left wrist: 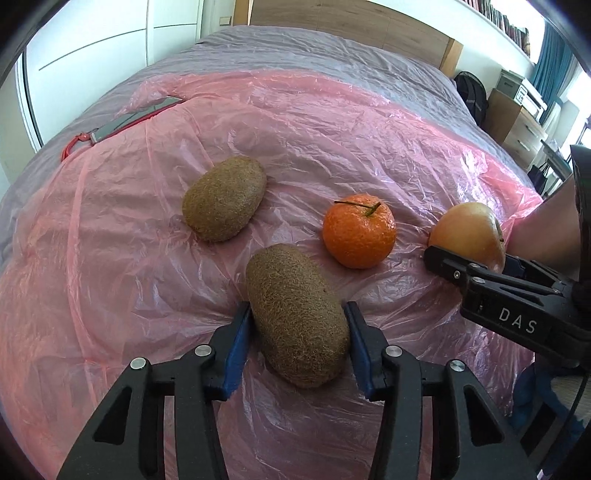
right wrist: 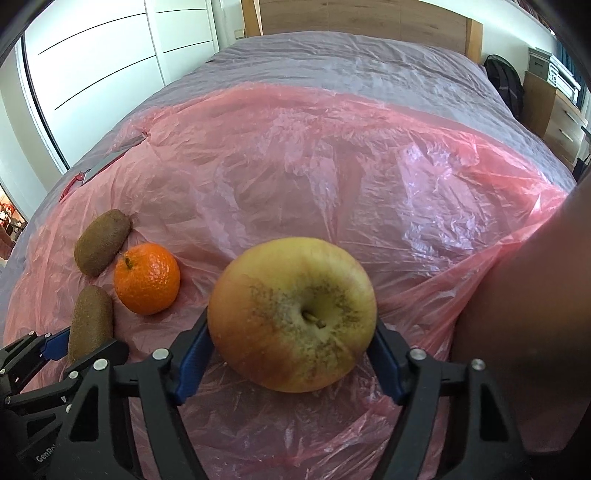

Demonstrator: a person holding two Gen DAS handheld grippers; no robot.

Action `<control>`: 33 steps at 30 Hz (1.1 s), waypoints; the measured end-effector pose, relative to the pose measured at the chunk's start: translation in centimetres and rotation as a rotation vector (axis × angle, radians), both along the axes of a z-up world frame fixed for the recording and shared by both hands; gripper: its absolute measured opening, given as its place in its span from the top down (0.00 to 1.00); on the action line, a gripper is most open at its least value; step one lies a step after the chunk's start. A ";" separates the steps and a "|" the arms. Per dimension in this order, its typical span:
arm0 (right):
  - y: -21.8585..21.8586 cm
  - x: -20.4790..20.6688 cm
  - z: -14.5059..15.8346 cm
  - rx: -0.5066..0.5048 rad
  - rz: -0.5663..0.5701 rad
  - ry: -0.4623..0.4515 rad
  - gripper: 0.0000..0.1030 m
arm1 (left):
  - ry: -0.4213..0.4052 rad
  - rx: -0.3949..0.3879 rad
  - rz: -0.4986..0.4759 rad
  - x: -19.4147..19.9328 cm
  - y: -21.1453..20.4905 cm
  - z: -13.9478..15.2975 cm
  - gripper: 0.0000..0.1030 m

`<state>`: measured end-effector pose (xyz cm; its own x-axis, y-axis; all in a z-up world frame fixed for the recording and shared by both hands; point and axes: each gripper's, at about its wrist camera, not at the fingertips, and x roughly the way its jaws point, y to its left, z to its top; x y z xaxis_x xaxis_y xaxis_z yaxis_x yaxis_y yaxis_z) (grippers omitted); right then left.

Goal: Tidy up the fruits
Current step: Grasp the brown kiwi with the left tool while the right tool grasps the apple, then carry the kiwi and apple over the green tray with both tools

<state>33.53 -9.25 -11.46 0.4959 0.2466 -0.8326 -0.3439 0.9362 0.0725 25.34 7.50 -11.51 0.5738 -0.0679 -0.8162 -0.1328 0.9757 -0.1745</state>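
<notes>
Four fruits lie on a pink plastic sheet spread over a bed with a grey cover.

Near kiwi: lies lengthwise at the near centre of the sheet, between the blue pads of the left gripper. Both pads sit against its flanks; the fingers are clamped on it. The fruit rests on the sheet.

Apple: yellow-green with a red blush, stem hollow turned toward the right wrist camera. It sits between the fingers of the right gripper, whose blue pads bear on both sides; the grip is closed on it. In the left wrist view the apple is at the right edge of the sheet, its underside hidden behind the gripper.

Mandarin: orange, short stem upward, on the sheet between the near kiwi and the apple, apart from both, in no grip.

Far kiwi: lies farther back and to the left, apart from the near kiwi. In the right wrist view it appears just beside the mandarin; contact cannot be confirmed.

Surroundings: a flat grey item with a red cord at the far left edge of the sheet. A wooden headboard at the far end, white wardrobe doors to the left, a wooden cabinet and a dark backpack to the far right. A person's bare forearm fills the right edge of the right wrist view.
</notes>
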 end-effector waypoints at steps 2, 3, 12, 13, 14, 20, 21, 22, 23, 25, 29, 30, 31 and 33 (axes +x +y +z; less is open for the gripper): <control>-0.1 -0.1 0.3 0.006 -0.005 -0.002 0.00 | -0.005 -0.020 0.007 -0.1 0.3 0.3 0.58; -0.1 -0.2 0.6 0.011 -0.009 -0.005 0.00 | -0.010 -0.030 0.010 -0.2 0.4 0.5 0.58; -0.2 -2.3 3.8 0.046 -0.005 -0.049 0.00 | -0.046 -0.087 0.040 -1.3 1.3 3.1 0.59; -0.1 -2.8 4.3 0.049 0.000 -0.054 0.00 | -0.052 -0.087 0.042 -1.6 1.4 3.6 0.59; -0.1 -3.1 4.7 0.050 0.002 -0.058 0.00 | -0.056 -0.087 0.046 -1.9 1.4 3.9 0.59; 0.1 -6.2 7.0 0.052 0.019 -0.079 0.00 | -0.081 -0.079 0.058 -4.3 1.9 5.8 0.59; 0.1 -6.6 7.3 0.051 0.021 -0.080 0.00 | -0.083 -0.076 0.061 -4.8 1.9 6.1 0.59; 0.1 -7.3 7.6 0.052 0.022 -0.081 0.00 | -0.086 -0.074 0.065 -5.4 2.0 6.4 0.59; 0.0 -7.7 7.8 0.054 0.022 -0.080 0.00 | -0.088 -0.073 0.067 -5.9 2.1 6.6 0.59; -0.1 -9.0 8.4 0.058 0.023 -0.078 0.00 | -0.093 -0.072 0.072 -7.0 2.2 7.0 0.59; -0.6 -11.4 9.2 0.076 0.014 -0.065 0.00 | -0.100 -0.074 0.082 -9.3 2.6 7.4 0.59; -0.8 -12.2 9.4 0.079 0.012 -0.062 0.00 | -0.103 -0.078 0.082 -10.0 2.7 7.5 0.59; -0.9 -12.8 9.6 0.082 0.010 -0.059 0.00 | -0.105 -0.079 0.083 -10.6 2.7 7.6 0.59; -1.3 -14.2 10.0 0.088 0.006 -0.057 0.00 | -0.109 -0.085 0.084 -11.7 2.9 7.8 0.59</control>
<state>19.31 -10.54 -1.47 0.5403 0.3204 -0.7781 -0.3554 0.9250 0.1341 13.61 10.39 -3.73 0.6656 -0.0820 -0.7418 -0.1888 0.9431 -0.2736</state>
